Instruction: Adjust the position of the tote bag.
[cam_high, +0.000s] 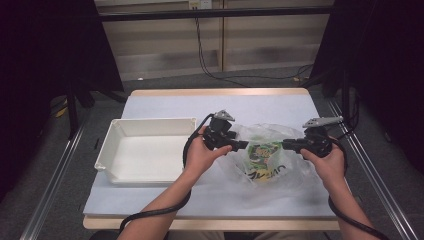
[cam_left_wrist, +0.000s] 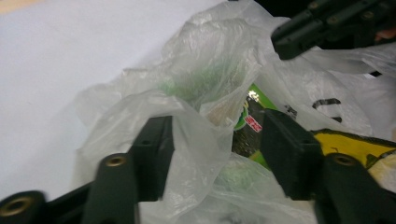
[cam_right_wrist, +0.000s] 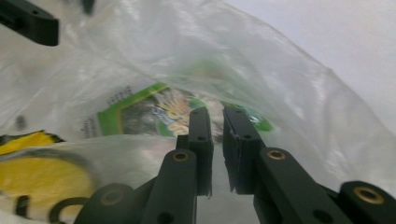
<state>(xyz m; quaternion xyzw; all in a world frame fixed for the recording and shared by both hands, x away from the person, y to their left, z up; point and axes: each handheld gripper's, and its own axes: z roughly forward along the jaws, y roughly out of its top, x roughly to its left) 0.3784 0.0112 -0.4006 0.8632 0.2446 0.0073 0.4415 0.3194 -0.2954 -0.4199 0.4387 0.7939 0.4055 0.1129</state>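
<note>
With left tongs (cam_left_wrist: 215, 149) spread around bag (cam_high: 262, 150) film and right tongs (cam_right_wrist: 217, 140) nearly pressed together, pinching nothing visible, opening bag; next, regrip rim.

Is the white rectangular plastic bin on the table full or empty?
Empty: the white rectangular plastic bin shows a bare floor in the high view, and the clear plastic bag lies beside it on the table.
</note>
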